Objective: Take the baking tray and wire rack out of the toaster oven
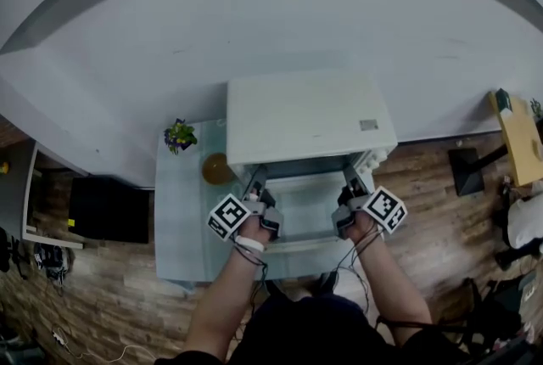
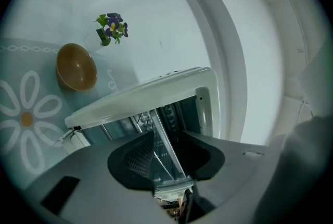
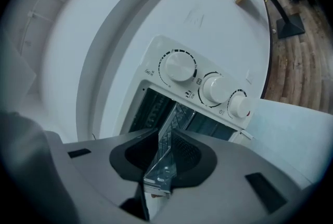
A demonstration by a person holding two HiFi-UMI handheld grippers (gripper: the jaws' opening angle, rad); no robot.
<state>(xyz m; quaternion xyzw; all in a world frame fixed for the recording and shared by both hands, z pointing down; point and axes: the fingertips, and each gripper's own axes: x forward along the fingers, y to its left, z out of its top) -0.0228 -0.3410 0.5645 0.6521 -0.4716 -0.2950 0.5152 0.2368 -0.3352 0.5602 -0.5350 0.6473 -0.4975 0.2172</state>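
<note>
Clamping the baking tray point(image 1: 305, 200) by its two side rims, the left gripper point(image 1: 257, 187) and right gripper point(image 1: 352, 185) each have their jaws closed on the thin metal edge. The tray lies at centre frame in the head view, between both grippers. Its far end is inside the mouth of the toaster oven point(image 1: 305, 121), which stands on the worktop point(image 1: 182, 210).

Toaster oven point(image 1: 310, 117): white, smooth, semi-gloss casing.
Baking tray point(image 3: 162, 163): bright, reflective metal.
Left gripper point(image 2: 167, 134): grey matt plastic shell; pads point(image 2: 136, 158) black, grid-textured.
Bowl point(image 2: 76, 66), upper left: brown, smooth.
Table cover point(image 2: 21, 113): pale, smooth, flower print.
Floor point(image 1: 110, 287): wood planks.
</note>
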